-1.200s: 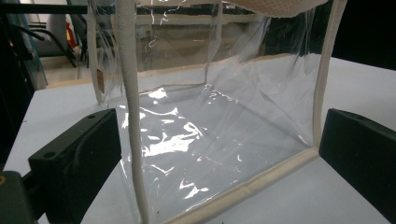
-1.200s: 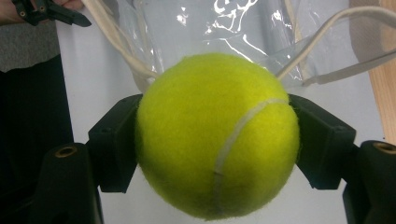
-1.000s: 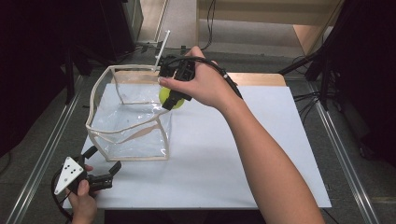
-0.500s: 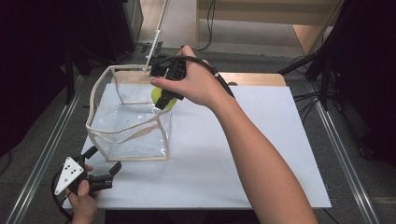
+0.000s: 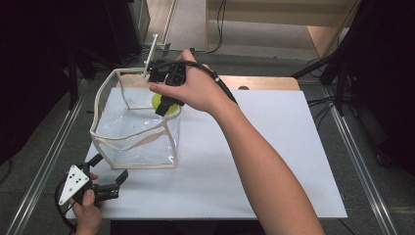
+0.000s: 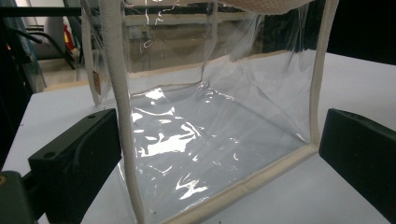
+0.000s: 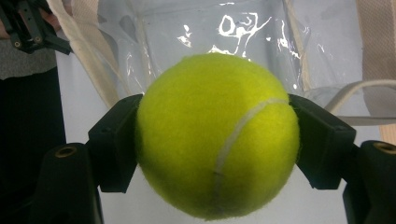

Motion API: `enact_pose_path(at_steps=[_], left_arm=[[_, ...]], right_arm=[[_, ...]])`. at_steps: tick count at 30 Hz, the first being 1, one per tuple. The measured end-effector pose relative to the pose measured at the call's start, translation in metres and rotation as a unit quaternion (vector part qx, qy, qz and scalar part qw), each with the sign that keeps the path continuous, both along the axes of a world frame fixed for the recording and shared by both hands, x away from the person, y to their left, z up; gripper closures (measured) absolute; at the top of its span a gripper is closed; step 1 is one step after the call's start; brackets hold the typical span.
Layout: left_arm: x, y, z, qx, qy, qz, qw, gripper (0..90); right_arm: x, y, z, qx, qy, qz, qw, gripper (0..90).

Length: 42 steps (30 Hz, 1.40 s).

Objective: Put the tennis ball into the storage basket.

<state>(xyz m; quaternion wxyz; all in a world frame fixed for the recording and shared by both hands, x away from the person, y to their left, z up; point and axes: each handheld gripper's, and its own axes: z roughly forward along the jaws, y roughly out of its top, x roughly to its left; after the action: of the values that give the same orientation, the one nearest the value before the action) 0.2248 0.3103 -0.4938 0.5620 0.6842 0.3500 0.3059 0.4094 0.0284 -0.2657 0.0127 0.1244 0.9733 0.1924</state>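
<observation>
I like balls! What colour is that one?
The tennis ball is bright yellow-green with a pale seam, clearest in the right gripper view.

Right tool (image 7: pixel 217 140) clamped, left tool (image 5: pixel 108 172) agape

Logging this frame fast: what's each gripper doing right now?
Left gripper: open, holding nothing, near the clear bag.
Right gripper: shut on the tennis ball, above the bag.

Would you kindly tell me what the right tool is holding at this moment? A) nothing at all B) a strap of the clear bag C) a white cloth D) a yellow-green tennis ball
D: in the right gripper view the right tool has its two black jaws pressed against either side of the tennis ball, above the clear bag.
</observation>
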Motion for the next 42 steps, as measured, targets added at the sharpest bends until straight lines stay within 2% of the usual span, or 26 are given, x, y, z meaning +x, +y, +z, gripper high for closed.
enact_pose_path(at_steps=[13, 22, 24, 25, 26, 28, 33, 37, 40, 42], left_arm=[[0.000, 0.000, 0.000, 0.002, -0.001, -0.001, 1.0000, 0.0], [0.000, 0.000, 0.000, 0.002, 0.000, -0.002, 1.0000, 0.0], [0.000, 0.000, 0.000, 0.002, 0.000, -0.002, 1.0000, 0.0], [0.000, 0.000, 0.000, 0.002, 0.000, -0.002, 1.0000, 0.0], [0.000, 0.000, 0.000, 0.002, 0.000, -0.002, 1.0000, 0.0], [0.000, 0.000, 0.000, 0.001, 0.000, -0.002, 1.0000, 0.0], [0.000, 0.000, 0.000, 0.001, 0.000, -0.002, 1.0000, 0.0], [0.000, 0.000, 0.000, 0.001, 0.000, -0.001, 1.0000, 0.0], [0.000, 0.000, 0.000, 0.001, 0.000, -0.001, 1.0000, 0.0], [0.000, 0.000, 0.000, 0.001, 0.000, -0.001, 1.0000, 0.0]], right_arm=[[0.001, 0.018, -0.009, 0.001, -0.004, 0.004, 1.0000, 23.8], [0.001, 0.024, -0.019, -0.001, 0.008, 0.002, 1.0000, 23.2], [0.000, 0.025, -0.021, 0.000, 0.003, 0.004, 1.0000, 20.8], [-0.001, 0.026, -0.022, 0.000, 0.002, 0.003, 1.0000, 16.0], [-0.001, 0.026, -0.021, 0.002, 0.003, 0.003, 1.0000, 9.6], [-0.002, 0.024, -0.018, 0.015, 0.002, -0.002, 0.9999, 9.4], [-0.004, 0.018, -0.012, 0.021, -0.015, -0.010, 0.9996, 8.3], [-0.006, 0.011, -0.008, 0.031, -0.020, -0.016, 0.9992, 8.1], [-0.006, 0.003, -0.007, 0.034, -0.019, -0.020, 0.9990, 0.8], [-0.007, 0.000, -0.007, 0.036, -0.017, -0.023, 0.9989, 0.8]])
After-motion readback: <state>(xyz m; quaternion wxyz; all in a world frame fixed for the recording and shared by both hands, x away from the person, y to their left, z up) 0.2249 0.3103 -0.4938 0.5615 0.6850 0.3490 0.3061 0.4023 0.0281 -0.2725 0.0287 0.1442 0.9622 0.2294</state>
